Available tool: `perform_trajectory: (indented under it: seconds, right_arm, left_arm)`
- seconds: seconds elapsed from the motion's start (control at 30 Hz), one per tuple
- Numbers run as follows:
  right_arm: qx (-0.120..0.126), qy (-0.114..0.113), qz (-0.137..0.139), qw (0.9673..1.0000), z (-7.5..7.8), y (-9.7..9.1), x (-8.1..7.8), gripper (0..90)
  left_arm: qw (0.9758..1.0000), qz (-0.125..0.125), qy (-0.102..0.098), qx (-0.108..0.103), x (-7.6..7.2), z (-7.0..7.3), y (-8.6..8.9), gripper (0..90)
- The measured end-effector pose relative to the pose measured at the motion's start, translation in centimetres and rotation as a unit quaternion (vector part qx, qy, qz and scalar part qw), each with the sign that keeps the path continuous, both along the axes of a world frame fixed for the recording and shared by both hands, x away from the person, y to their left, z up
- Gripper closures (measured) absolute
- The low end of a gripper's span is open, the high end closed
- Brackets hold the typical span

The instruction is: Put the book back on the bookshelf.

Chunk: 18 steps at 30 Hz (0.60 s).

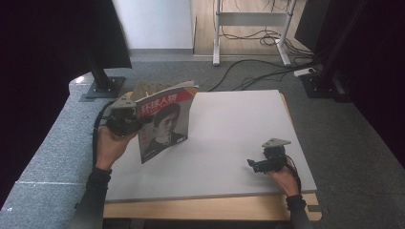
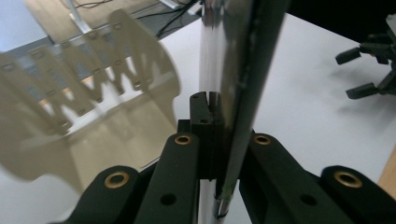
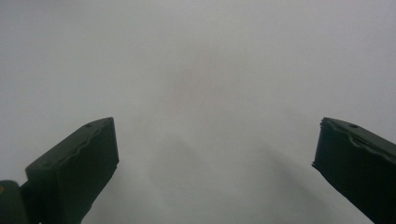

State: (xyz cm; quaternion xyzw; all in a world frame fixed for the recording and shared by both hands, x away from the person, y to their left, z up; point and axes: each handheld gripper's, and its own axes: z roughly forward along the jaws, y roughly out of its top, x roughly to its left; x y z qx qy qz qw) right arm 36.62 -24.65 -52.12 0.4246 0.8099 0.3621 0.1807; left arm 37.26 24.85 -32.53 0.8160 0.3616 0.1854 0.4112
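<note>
The white table top point(image 1: 224, 143) takes up the middle of the high view, resting on a wooden frame with grey carpet around it. Toward ten o'clock from its centre, a magazine point(image 1: 165, 121) stands upright off the surface, its red-banded cover with a portrait facing the camera and its pages fanned open at the top. The left gripper point(image 1: 125, 120) clamps the magazine's left edge; in the left gripper view its jaws are closed tight on the thin dark spine point(image 2: 243, 93), with pale pages curling away at nine o'clock. At about four o'clock on the table, well apart from the magazine, the right gripper point(image 1: 258, 164) sits low over the bare surface. In the right gripper view its jaws stand spread wide with nothing between them.
</note>
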Motion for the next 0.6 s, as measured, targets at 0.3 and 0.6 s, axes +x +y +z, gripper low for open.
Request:
perform_trajectory:
  seconds: [0.3,0.6]
  right_arm:
    - [-0.014,0.01,-0.007,0.9998,-1.5,0.1,0.1,0.0]
    - [-0.014,0.009,-0.007,0.9998,-1.5,0.1,0.1,0.0]
  left_arm:
    - [0.9988,0.049,0.0,0.001,-0.7,0.4,3.4,87.1]
    - [0.9952,0.098,-0.001,-0.008,-1.1,0.9,6.8,87.1]
